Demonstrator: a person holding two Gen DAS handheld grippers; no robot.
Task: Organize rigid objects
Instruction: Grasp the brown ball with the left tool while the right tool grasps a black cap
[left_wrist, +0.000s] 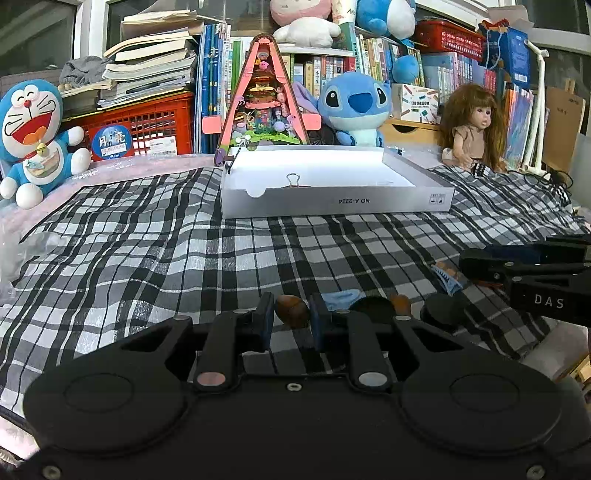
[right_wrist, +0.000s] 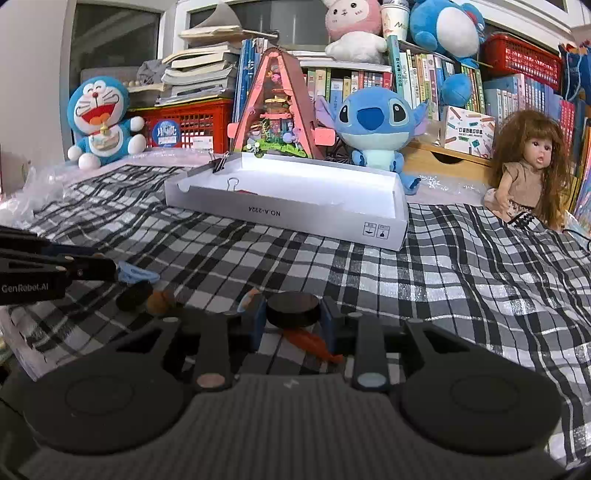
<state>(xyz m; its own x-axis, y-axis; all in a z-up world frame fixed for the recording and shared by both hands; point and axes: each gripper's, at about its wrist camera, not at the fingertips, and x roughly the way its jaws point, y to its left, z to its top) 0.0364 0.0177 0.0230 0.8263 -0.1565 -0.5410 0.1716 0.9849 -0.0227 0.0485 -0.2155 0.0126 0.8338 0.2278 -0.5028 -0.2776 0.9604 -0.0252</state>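
Grip comes first here: your left gripper (left_wrist: 291, 325) is closed on a small brown piece (left_wrist: 291, 311), and your right gripper (right_wrist: 293, 325) is closed on a black round disc (right_wrist: 293, 308), both low over the checked cloth (left_wrist: 147, 240). Lift each one straight up before you carry it to the white box (left_wrist: 332, 201), which stands further back with a binder clip (left_wrist: 293, 180) inside. Keep the jaws tight, because the disc looks smooth and may slip.
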